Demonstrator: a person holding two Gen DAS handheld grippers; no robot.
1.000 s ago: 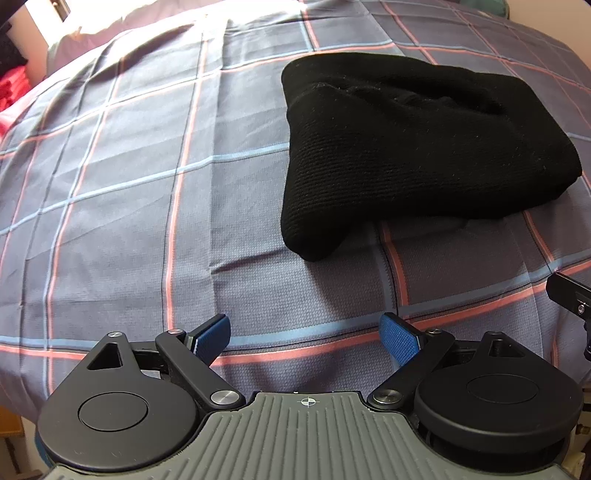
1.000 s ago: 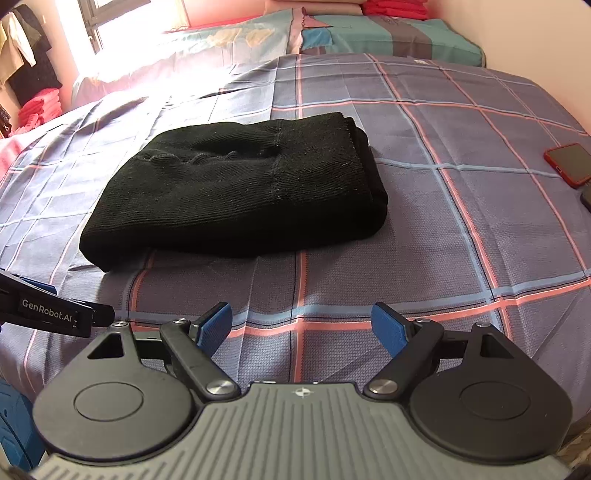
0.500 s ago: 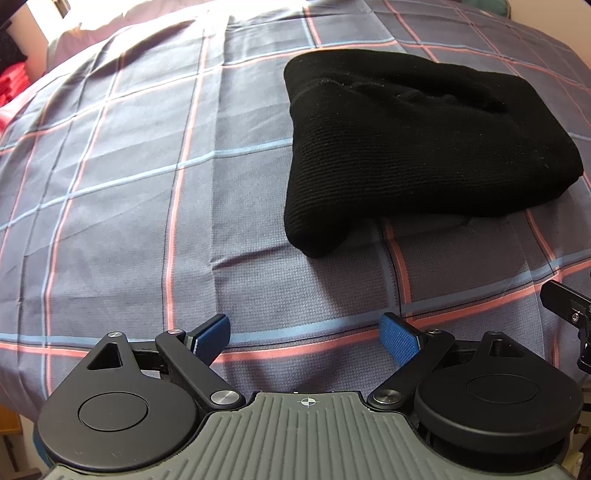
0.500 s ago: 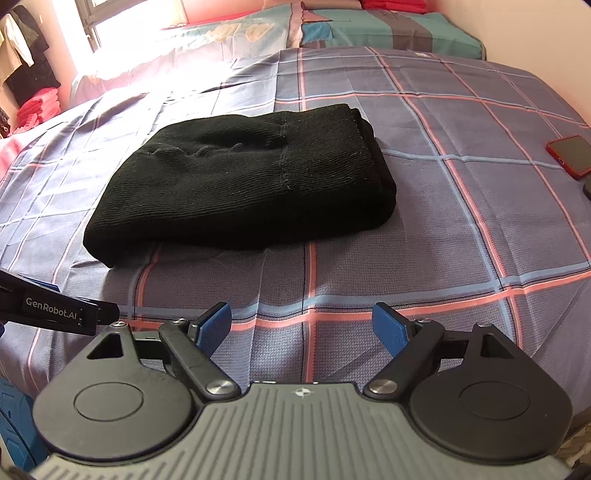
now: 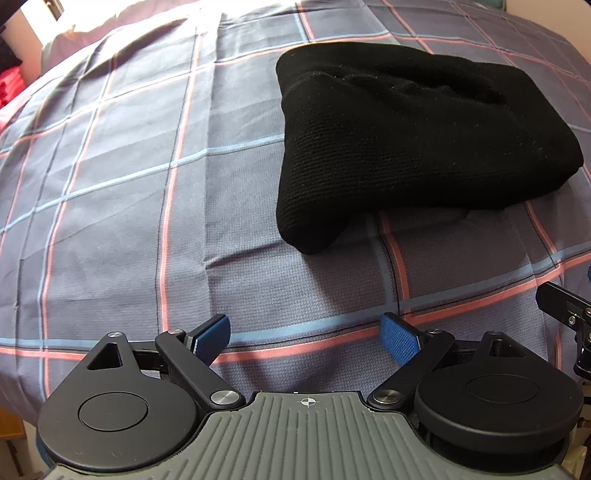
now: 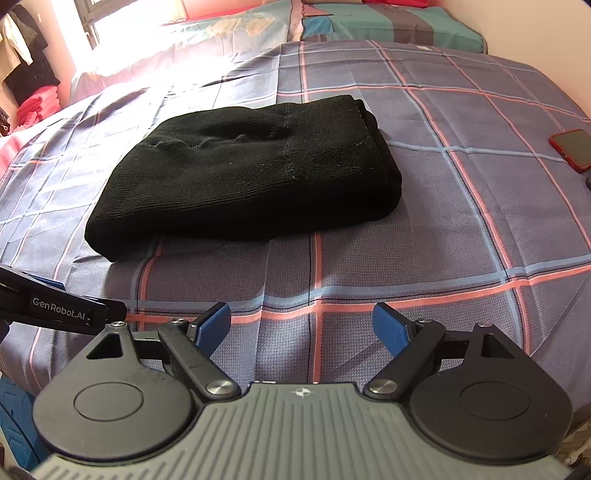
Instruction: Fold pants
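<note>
We see the pants [image 6: 251,177] as thick, matt black ribbed knit, lightly flecked with lint. The bed [image 5: 110,192] wears a fine-woven checked cloth, creased in places. Our left gripper [image 5: 306,338] and right gripper [image 6: 302,326] show matt black plastic, textured blue pads [image 5: 400,341], shiny metal pins. The phone [image 6: 572,147] looks glossy.

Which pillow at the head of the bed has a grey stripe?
The right pillow: teal with a grey band. The left pillow is teal with pale blotches.

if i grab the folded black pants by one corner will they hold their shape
Probably not. The black pants look like soft knit stacked in loose layers, so a lifted corner would likely droop and unfold. The bedspread is soft, so pushing may bunch them.
</note>
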